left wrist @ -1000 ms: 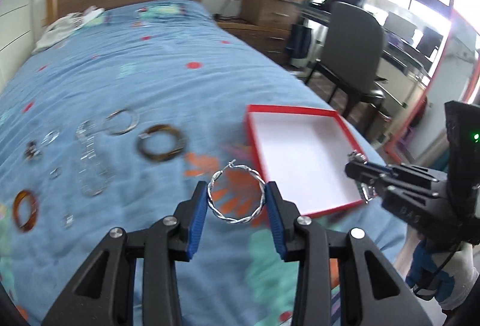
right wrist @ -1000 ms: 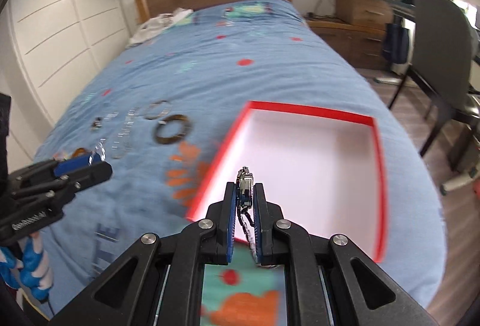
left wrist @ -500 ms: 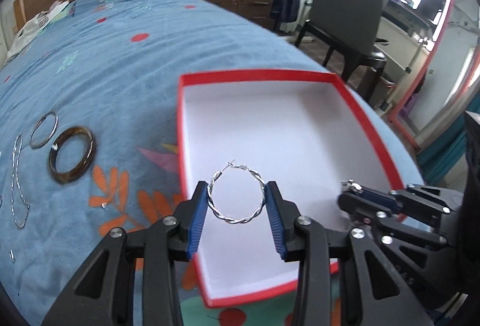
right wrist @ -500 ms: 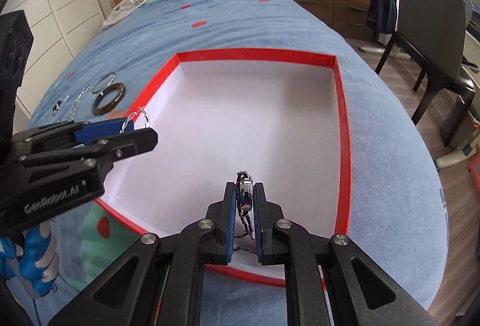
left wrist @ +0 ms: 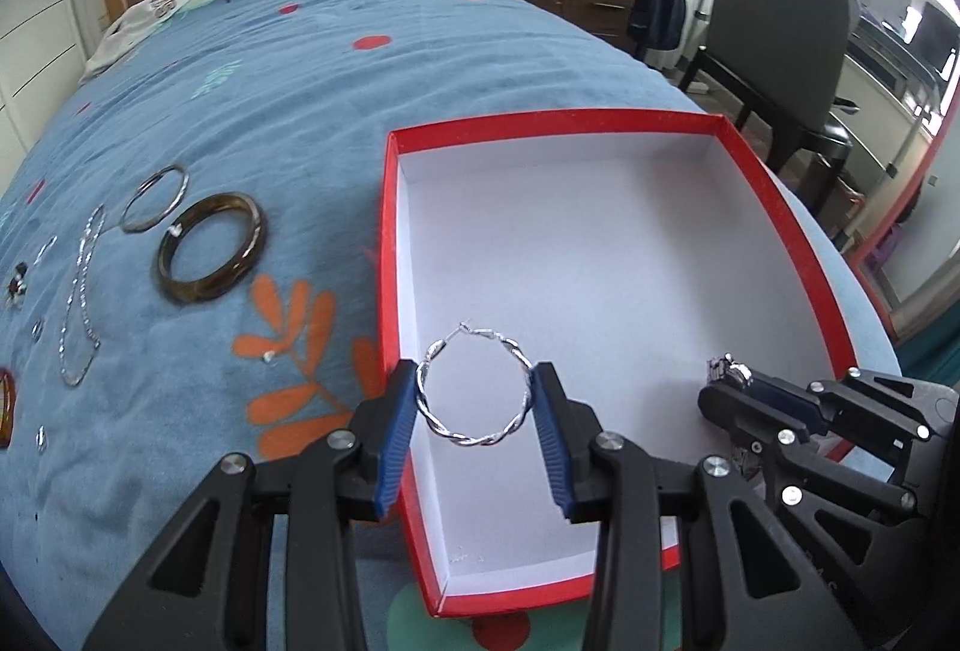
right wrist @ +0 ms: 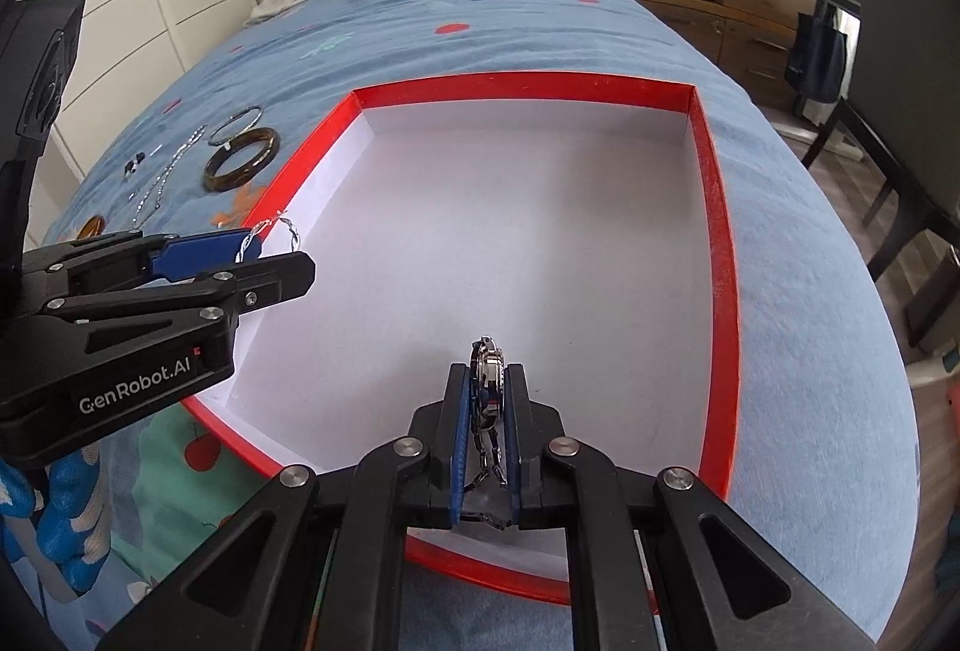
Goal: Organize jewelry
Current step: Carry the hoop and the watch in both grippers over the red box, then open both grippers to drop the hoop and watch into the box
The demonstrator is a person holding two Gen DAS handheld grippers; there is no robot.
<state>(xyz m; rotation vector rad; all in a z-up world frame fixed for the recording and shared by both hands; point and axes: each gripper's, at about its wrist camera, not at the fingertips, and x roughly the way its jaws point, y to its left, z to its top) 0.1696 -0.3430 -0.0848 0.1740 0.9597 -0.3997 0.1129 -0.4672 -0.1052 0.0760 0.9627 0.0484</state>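
Left hand-held gripper (left wrist: 474, 402) grasping twisted hoop (left wrist: 475, 392), right hand-held gripper (right wrist: 486, 399) clenched on half-hidden chain (right wrist: 487, 411)

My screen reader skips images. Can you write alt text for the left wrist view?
The left gripper holds a twisted silver hoop earring between blue fingers over a red box with a white inside. Bracelets lie on the blue bedspread to its left.

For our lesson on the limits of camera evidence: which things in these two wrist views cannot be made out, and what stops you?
- Chain piece, right wrist view: lower end hidden between the right hand-held gripper fingers.
- Small pieces on the bedspread, left wrist view: too small to identify.
- Orange bangle, left wrist view: cut off by the picture edge.
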